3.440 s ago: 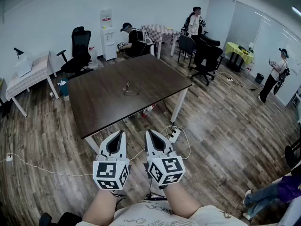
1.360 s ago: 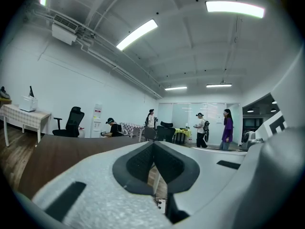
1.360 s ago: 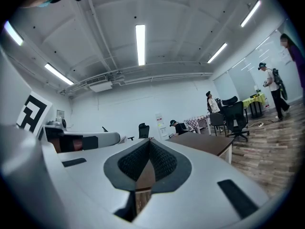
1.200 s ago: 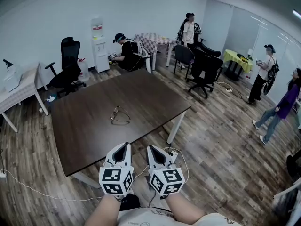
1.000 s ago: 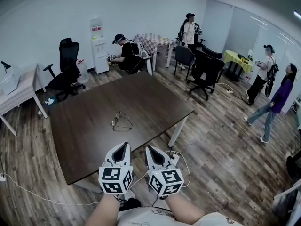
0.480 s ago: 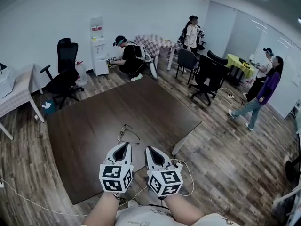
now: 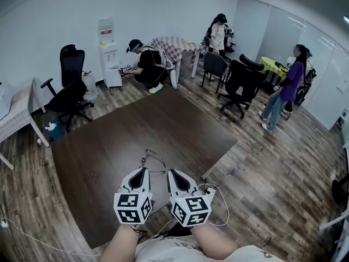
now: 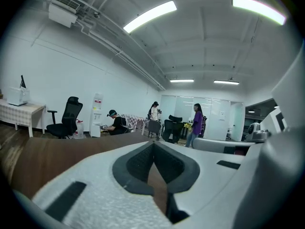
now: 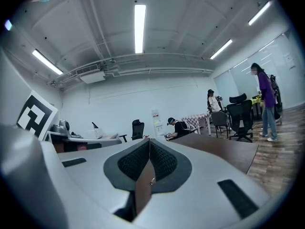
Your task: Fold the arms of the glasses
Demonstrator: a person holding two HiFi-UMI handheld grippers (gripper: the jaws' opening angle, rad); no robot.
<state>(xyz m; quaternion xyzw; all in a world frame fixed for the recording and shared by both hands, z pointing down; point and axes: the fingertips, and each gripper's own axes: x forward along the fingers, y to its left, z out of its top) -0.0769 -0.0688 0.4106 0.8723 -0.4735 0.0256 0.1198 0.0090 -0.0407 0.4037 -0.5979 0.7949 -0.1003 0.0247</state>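
Approach has closed in: glasses (image 7: 151,161) now lie on the near tabletop (image 7: 163,119), just beyond both tips. Left hand-held gripper (image 7: 143,170) and right hand-held gripper (image 7: 171,171) are clenched, empty. Folding not yet begun.

The right claw (image 9: 149,141) has its jaws pressed together, tip to tip, with nothing gripped between the dark ribbed pads (image 9: 163,162). Beyond them the brown desk (image 9: 224,149) stretches off to the right. Farther back, a person in a dark top (image 9: 177,127) crouches beside a white water dispenser (image 9: 156,118) (a black office chair (image 9: 137,129) stands just left of it). A person in purple (image 9: 264,97) stands on the wooden floor (image 9: 274,156) at the right edge.
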